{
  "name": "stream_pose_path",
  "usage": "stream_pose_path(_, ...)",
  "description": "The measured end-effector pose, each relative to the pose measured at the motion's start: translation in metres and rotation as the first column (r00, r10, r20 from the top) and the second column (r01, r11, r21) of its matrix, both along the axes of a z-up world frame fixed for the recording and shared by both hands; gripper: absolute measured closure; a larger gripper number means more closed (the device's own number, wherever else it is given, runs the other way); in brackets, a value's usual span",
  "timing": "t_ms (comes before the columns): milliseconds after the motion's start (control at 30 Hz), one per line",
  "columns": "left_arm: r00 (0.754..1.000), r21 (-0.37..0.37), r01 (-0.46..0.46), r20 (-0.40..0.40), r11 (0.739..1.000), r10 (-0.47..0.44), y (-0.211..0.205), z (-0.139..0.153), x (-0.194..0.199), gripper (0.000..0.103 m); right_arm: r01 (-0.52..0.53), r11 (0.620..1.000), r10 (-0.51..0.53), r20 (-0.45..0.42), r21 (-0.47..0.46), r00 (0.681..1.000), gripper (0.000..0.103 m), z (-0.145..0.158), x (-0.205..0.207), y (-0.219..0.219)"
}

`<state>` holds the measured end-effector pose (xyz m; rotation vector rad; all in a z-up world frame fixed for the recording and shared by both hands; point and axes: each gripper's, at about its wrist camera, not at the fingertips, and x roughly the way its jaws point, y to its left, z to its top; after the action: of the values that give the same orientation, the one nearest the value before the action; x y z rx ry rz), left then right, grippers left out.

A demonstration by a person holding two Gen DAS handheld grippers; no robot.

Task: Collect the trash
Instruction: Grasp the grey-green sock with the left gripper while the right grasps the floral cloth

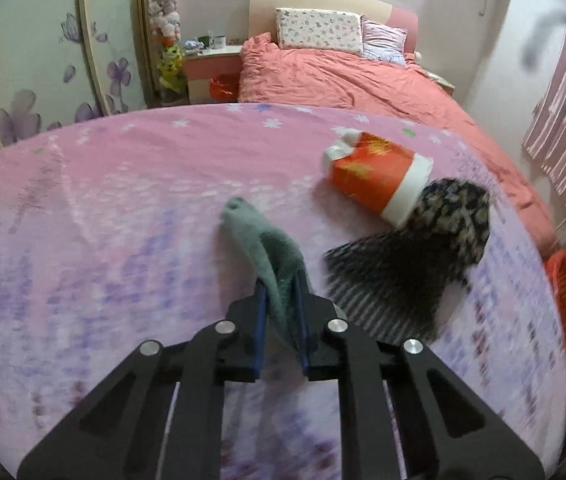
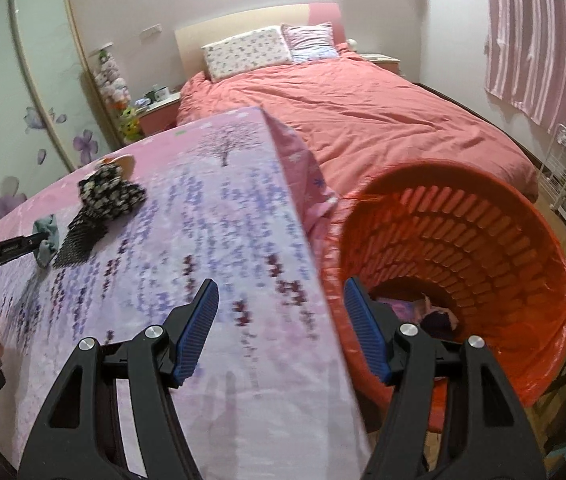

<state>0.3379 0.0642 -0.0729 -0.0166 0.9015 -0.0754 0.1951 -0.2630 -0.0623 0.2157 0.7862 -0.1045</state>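
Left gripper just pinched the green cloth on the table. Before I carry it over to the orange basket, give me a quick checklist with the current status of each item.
1. Left gripper shut on the green cloth: ok, the blue pads press it from both sides.
2. Green cloth clear of the black patterned cloth beside it: ok, a gap of tablecloth shows between them.
3. Whole cloth off the table: not ok, its far end rests on the cover.
4. Right gripper empty: ok, jaws open, nothing between them.
5. Orange basket mouth open: ok, beside the table edge.
6. Room left in the basket: ok, only a few items lie at the bottom.
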Motion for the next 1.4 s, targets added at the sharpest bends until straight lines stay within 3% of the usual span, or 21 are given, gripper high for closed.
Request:
stream_pose_path(100, 1.0, 0.042, -0.011, -0.009, 0.999, 0.011, 0.017, -0.001, -0.014, 0.088, -0.029, 1.0, 0.029, -0.001, 0.001, 1.0, 0.038, 0.0, 0.004, 0.015)
stream_pose_path(167, 1.0, 0.063, -0.015, -0.018, 0.998, 0.016, 0.025, -0.006, -0.019, 0.082, -0.052, 0.999, 0.052, -0.005, 0.001, 0.999, 0.038, -0.001, 0.009, 0.027)
stream_pose_path(233, 0.999, 0.051, -0.03, -0.02, 0.998, 0.031, 0.032, -0.009, -0.022, 0.072, -0.072, 0.997, 0.072, -0.007, -0.002, 0.997, 0.038, -0.002, 0.013, 0.037)
stream_pose_path(400, 0.999, 0.028, -0.042, -0.007, 0.999, 0.042, 0.037, -0.014, -0.018, 0.066, -0.131, 0.991, 0.131, 0.009, -0.016, 0.991, 0.038, 0.003, 0.025, 0.068)
stream_pose_path(700, 0.999, 0.003, -0.039, 0.01, 0.999, 0.039, 0.041, -0.018, -0.018, 0.065, -0.206, 0.978, 0.205, 0.041, 0.035, 0.978, 0.039, 0.01, 0.088, 0.119)
stream_pose_path(1033, 0.999, 0.024, -0.039, 0.01, 0.999, 0.038, 0.039, -0.019, -0.018, 0.065, -0.144, 0.984, 0.147, -0.022, 0.108, 0.989, 0.039, -0.001, 0.159, 0.131)
stream_pose_path(1100, 0.999, 0.021, -0.039, 0.009, 0.999, 0.039, 0.039, -0.018, -0.018, 0.065, -0.151, 0.982, 0.158, -0.062, 0.111, 0.985, 0.047, -0.01, 0.164, 0.13)
stream_pose_path(1133, 0.999, 0.02, -0.039, 0.009, 0.999, 0.039, 0.04, -0.018, -0.018, 0.065, -0.159, 0.981, 0.168, -0.08, 0.11, 0.983, 0.066, -0.014, 0.165, 0.13)
stream_pose_path(1167, 0.999, 0.021, -0.039, 0.009, 0.999, 0.039, 0.037, -0.019, -0.017, 0.065, -0.172, 0.98, 0.182, -0.106, 0.102, 0.978, 0.077, -0.02, 0.165, 0.131)
stream_pose_path(1267, 0.999, 0.02, -0.039, 0.009, 0.999, 0.039, 0.037, -0.019, -0.017, 0.065, -0.194, 0.979, 0.199, -0.081, 0.066, 0.977, 0.087, -0.016, 0.15, 0.127)
stream_pose_path(1400, 0.999, 0.02, -0.04, 0.009, 0.999, 0.039, 0.037, -0.019, -0.017, 0.065, -0.176, 0.984, 0.176, -0.067, 0.011, 0.982, 0.088, -0.011, 0.119, 0.109)
